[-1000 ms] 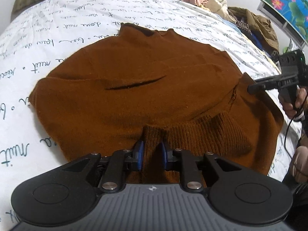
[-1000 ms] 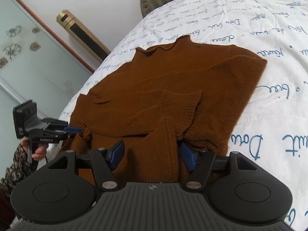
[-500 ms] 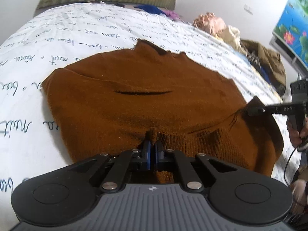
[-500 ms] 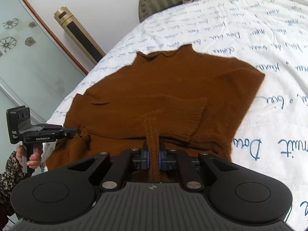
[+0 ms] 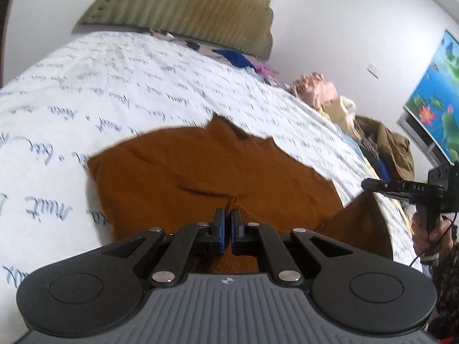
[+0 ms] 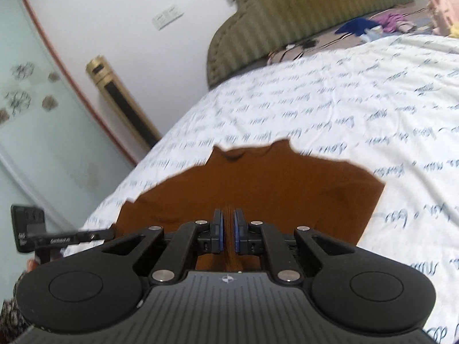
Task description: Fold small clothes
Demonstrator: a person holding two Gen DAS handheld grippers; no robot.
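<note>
A brown knit sweater (image 5: pixel 200 169) lies on the white bed, neck hole toward the headboard; it also shows in the right wrist view (image 6: pixel 272 183). My left gripper (image 5: pixel 228 218) is shut on a pinch of the sweater's ribbed hem and holds it off the bed. My right gripper (image 6: pixel 228 219) is shut on the hem further along. Each gripper shows in the other's view, the right one (image 5: pixel 370 185) at the sweater's right corner, the left one (image 6: pixel 106 233) at its left corner. The lifted near part hangs between them.
The bed cover (image 5: pixel 100 94) is white with blue script. An olive headboard (image 5: pixel 186 8) stands behind. A pile of clothes (image 5: pixel 358 126) lies along the bed's right side. A gold floor unit (image 6: pixel 123 103) and a glass door (image 6: pixel 28 109) are on the left.
Both grippers closed on the sweater's hem, then lifted it up and toward the neck. Less of the sweater lies flat now, and both cameras have tilted up toward the headboard.
</note>
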